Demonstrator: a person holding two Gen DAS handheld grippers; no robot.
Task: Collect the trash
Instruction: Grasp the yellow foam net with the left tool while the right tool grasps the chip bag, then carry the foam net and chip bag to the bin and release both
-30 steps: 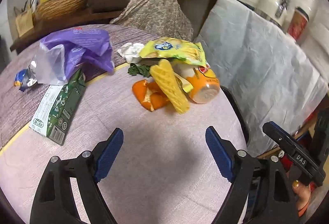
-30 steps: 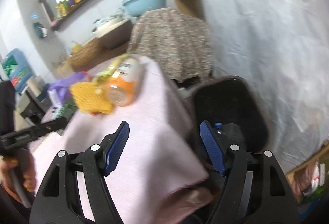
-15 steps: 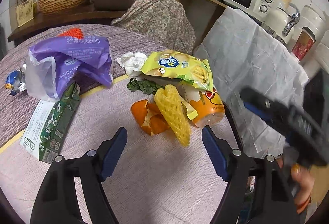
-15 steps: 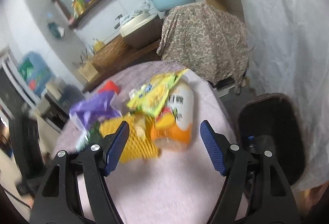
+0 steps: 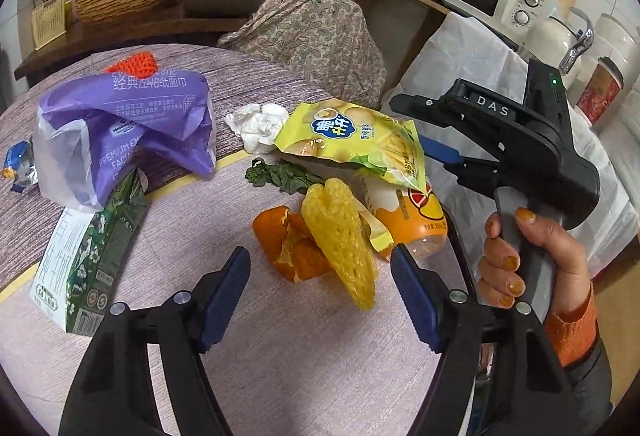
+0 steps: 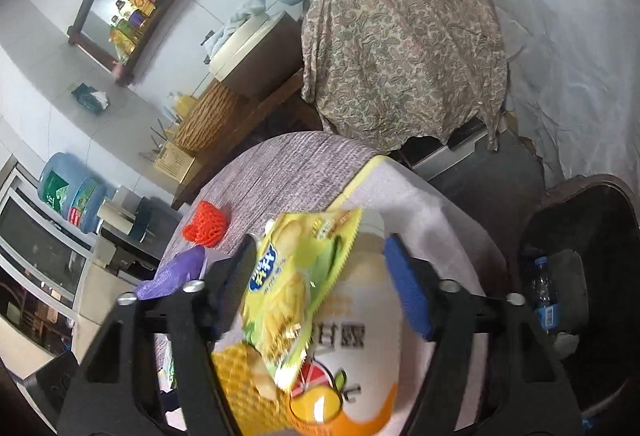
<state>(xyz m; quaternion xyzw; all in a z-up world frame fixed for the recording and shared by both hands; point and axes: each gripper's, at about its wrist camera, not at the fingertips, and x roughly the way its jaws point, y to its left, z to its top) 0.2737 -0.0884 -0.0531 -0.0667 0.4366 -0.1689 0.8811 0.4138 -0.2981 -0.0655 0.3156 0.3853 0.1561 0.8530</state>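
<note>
Right gripper [image 6: 320, 288] is in over the pile, jaws closing around the orange drink bottle [image 6: 352, 364], which lies on its side between them with the yellow snack bag [image 6: 296, 276] draped across its top; whether the pads are biting yet I cannot tell. This looks like the grab step, and next it needs a firm squeeze, a lift, then a swing to the dark bin [image 6: 580, 268] off to the claw's right, beyond the table edge. Left gripper [image 5: 320, 296] hangs with nothing between its jaws as they narrow, the yellow foam net [image 5: 340, 240] and orange peel [image 5: 288, 248] just ahead of it. Further out to its left sit the purple bag [image 5: 132, 124] and green carton [image 5: 92, 268]. The loose snack bag may slide off or foul the grip
</note>
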